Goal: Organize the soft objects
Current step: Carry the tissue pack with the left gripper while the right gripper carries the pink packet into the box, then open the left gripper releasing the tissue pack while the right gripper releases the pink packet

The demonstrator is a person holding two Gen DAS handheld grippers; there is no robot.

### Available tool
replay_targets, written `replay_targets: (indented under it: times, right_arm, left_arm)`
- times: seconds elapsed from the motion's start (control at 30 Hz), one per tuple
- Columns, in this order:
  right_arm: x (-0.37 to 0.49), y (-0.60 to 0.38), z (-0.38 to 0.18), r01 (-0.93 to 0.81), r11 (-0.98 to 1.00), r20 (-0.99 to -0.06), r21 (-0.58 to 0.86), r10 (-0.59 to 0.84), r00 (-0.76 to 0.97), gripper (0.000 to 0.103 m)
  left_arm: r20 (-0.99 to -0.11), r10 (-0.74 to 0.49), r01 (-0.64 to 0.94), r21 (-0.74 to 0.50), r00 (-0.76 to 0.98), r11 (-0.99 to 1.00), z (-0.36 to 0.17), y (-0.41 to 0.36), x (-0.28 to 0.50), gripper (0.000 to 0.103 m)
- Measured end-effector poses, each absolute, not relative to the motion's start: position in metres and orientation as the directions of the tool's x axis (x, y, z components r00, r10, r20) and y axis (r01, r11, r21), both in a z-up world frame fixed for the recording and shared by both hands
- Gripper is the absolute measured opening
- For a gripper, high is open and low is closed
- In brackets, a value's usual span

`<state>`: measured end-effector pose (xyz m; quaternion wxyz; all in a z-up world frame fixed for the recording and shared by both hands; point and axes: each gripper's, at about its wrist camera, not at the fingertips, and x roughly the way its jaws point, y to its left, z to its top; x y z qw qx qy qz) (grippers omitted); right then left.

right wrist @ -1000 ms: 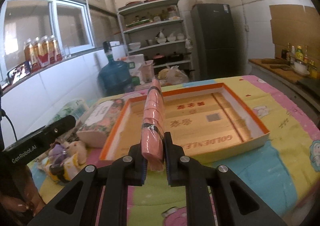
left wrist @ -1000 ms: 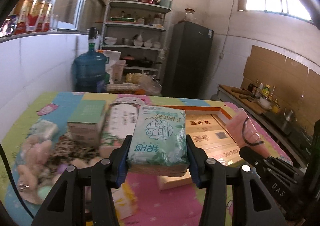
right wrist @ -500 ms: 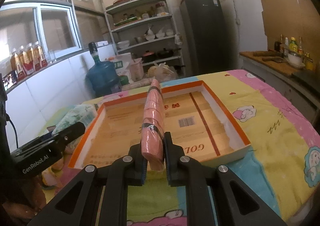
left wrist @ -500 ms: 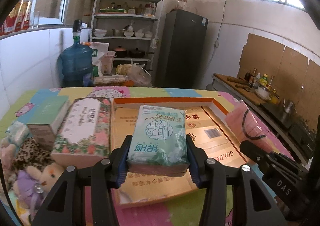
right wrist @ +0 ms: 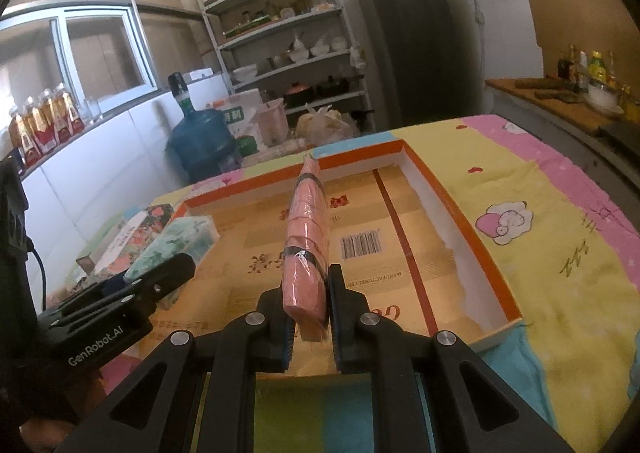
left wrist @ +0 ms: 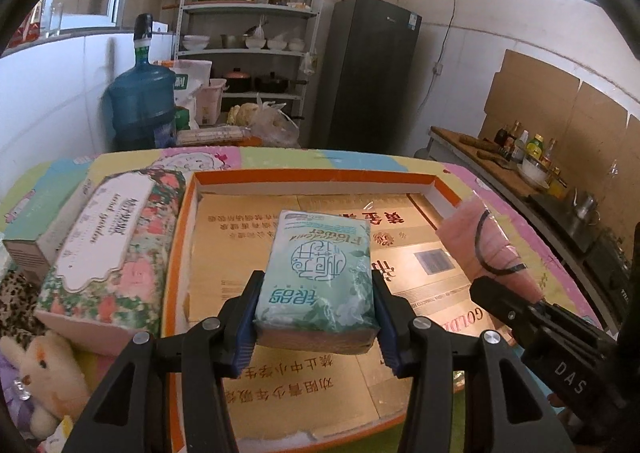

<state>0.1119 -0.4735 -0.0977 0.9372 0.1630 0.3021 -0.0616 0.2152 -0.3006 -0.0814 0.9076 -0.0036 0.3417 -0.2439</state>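
My left gripper is shut on a green tissue pack and holds it above the shallow orange-rimmed cardboard tray. My right gripper is shut on a pink wrapped pack with a black band, held on edge over the same tray. The pink pack and the right gripper show at the right of the left wrist view. The green pack and the left gripper show at the left of the right wrist view.
A floral tissue box and a pale green box lie left of the tray. Plush toys sit at the near left. A colourful cloth covers the table. A water jug, shelves and a fridge stand behind.
Both grippers have moved forward over the tray with their packs still held. The left gripper has shifted right, away from the boxes and plush toys.
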Motion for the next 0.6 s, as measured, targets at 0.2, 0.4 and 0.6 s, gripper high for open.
replay_targets:
  times: [0.2, 0.4, 0.6]
  right_arm:
    - [0.121, -0.481, -0.105, 0.215, 0.932, -0.604, 0.293, 0.006, 0.797, 0.014]
    - [0.126, -0.482, -0.108, 0.204, 0.933, -0.621, 0.297, 0.027, 0.783, 0.015]
    - [0.128, -0.48, -0.108, 0.209, 0.937, -0.631, 0.279, 0.015, 0.776, 0.016]
  left_arm:
    - [-0.638, -0.444, 0.442, -0.175, 0.629, 0.88, -0.087, -0.309, 0.222, 0.05]
    - [-0.67, -0.429, 0.433, -0.174, 0.606, 0.884, -0.091, -0.315, 0.229, 0.051]
    - [-0.687, -0.426, 0.424, -0.187, 0.588, 0.886, -0.094, -0.315, 0.233, 0.053]
